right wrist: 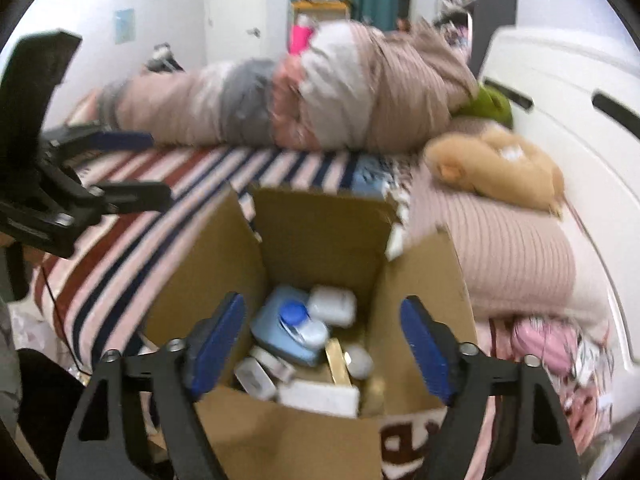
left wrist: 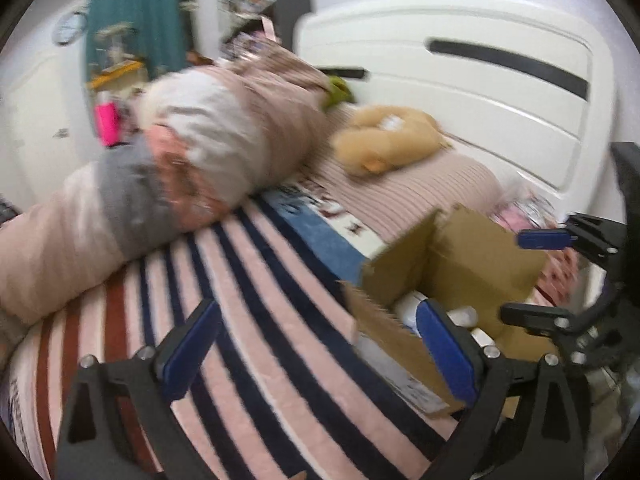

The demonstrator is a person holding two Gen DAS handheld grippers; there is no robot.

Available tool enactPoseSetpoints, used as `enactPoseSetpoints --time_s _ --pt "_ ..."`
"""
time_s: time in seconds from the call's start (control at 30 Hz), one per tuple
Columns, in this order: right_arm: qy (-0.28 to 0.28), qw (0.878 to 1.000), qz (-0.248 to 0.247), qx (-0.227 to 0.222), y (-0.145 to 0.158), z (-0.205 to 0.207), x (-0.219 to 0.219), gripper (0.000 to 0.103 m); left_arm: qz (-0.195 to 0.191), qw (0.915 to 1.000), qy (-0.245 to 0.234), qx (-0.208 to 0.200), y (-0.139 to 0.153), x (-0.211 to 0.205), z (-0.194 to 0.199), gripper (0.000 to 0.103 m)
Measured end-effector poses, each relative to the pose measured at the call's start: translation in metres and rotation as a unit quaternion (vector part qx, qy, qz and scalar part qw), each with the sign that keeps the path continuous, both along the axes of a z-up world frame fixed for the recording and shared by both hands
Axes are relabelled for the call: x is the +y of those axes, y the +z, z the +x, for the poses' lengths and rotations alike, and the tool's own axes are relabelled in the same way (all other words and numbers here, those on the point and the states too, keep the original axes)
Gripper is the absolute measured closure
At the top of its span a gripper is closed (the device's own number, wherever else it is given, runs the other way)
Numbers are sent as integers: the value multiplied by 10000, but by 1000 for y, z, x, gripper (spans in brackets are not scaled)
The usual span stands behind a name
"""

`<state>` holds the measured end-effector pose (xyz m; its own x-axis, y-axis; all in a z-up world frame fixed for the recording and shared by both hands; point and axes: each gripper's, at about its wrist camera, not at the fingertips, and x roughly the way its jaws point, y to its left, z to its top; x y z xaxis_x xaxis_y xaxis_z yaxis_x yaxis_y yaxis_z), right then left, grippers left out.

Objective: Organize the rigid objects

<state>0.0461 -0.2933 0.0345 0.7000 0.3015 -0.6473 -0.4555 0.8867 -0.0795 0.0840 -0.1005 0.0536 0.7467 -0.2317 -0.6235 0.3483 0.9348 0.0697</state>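
An open cardboard box (right wrist: 320,232) stands on the striped bed. It holds a light blue bottle (right wrist: 288,328), white containers (right wrist: 334,306), a white flat box (right wrist: 320,398) and a gold item (right wrist: 338,364). My right gripper (right wrist: 324,350) is open and empty, just above the box's near side. My left gripper (left wrist: 316,348) is open and empty over the striped blanket, with its right finger at the box (left wrist: 472,264). The right gripper (left wrist: 536,276) shows at the right of the left wrist view. The left gripper (right wrist: 148,168) shows at the left of the right wrist view.
A rolled quilt (right wrist: 300,100) lies along the far side of the bed. A tan plush toy (right wrist: 500,168) and a green toy (right wrist: 490,106) sit by the white headboard (left wrist: 480,80). A pink pillow (right wrist: 500,248) lies right of the box.
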Motion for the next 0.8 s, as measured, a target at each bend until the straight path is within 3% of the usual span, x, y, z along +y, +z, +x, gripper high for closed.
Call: enactPoseSetpoints --time_s 0.17,0.4,0.5,0.8 --pt "352 9969 413 -569 19 -14 11 8 -203 9925 1081 -541 0 29 -26 1" --pt "823 9829 1053 -1264 13 -31 2 0 -544 9823 1696 -572 -26 54 -43 1" --pt "846 9825 1204 -1141 -1 -23 -1 0 -625 9780 1884 -639 -36 56 -44 0" --pt "1125 9783 1344 -1100 -9 -27 8 0 -581 9795 1835 -600 -44 46 -40 1"
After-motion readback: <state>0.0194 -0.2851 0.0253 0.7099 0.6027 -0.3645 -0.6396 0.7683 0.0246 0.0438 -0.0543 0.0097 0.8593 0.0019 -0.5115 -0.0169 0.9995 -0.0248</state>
